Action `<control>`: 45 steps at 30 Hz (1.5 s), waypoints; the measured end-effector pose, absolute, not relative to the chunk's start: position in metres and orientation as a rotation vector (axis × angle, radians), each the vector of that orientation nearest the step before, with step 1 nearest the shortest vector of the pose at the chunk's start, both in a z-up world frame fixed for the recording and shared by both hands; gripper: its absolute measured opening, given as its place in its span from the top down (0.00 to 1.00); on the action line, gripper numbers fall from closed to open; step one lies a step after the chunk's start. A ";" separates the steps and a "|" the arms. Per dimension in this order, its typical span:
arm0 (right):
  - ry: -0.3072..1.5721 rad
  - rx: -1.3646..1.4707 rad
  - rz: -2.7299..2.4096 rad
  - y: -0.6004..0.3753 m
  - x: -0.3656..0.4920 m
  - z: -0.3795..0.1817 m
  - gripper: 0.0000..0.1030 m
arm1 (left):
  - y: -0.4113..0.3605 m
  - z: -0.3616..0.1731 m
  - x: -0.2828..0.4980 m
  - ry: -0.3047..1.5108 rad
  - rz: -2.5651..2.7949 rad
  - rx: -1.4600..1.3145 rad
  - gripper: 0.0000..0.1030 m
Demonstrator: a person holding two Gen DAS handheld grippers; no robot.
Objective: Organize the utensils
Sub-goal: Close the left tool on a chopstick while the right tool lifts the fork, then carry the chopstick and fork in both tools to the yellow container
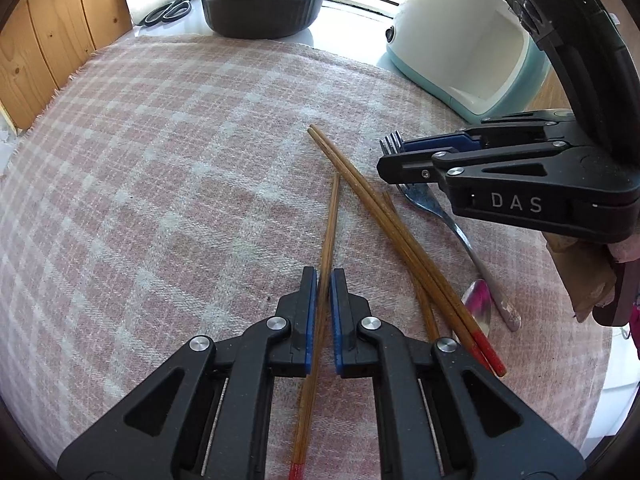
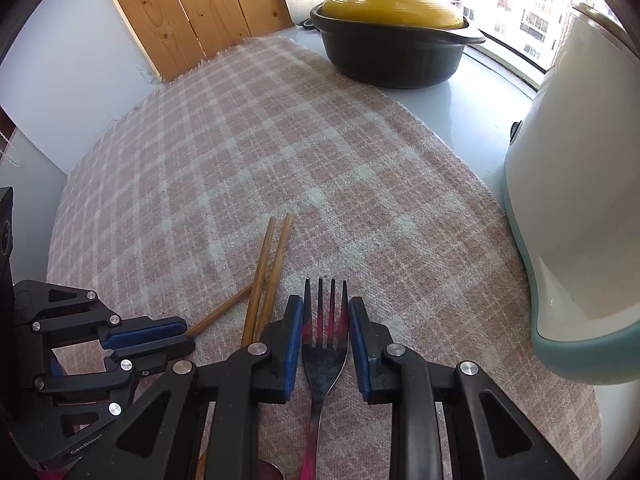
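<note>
On the pink plaid cloth (image 1: pixel 160 160) lie wooden chopsticks with red ends, a fork and a spoon. My left gripper (image 1: pixel 324 280) is shut on a single chopstick (image 1: pixel 330 220) that runs between its blue pads. A pair of chopsticks (image 1: pixel 400 240) lies just right of it, over another one. The spoon (image 1: pixel 478 308) rests beside them. My right gripper (image 2: pixel 326 304) straddles the head of the fork (image 2: pixel 324 360), its pads close to the sides with a thin gap. In the right wrist view the left gripper (image 2: pixel 186 336) sits low at the left.
A black clay pot with a yellow lid (image 2: pixel 392 40) stands at the back of the counter, with scissors (image 1: pixel 168 10) beside it. A white and teal appliance (image 2: pixel 580 220) is at the right. Wooden boards (image 2: pixel 192 8) lean at the back left.
</note>
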State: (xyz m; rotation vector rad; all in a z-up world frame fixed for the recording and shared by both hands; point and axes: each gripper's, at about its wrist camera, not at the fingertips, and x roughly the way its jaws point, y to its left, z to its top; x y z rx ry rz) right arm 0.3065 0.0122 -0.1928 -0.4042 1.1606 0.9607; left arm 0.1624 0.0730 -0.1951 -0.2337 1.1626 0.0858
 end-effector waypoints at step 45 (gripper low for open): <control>0.877 -0.320 0.921 -0.066 0.251 -0.076 0.79 | 0.069 -0.081 0.133 0.887 0.053 -0.358 0.97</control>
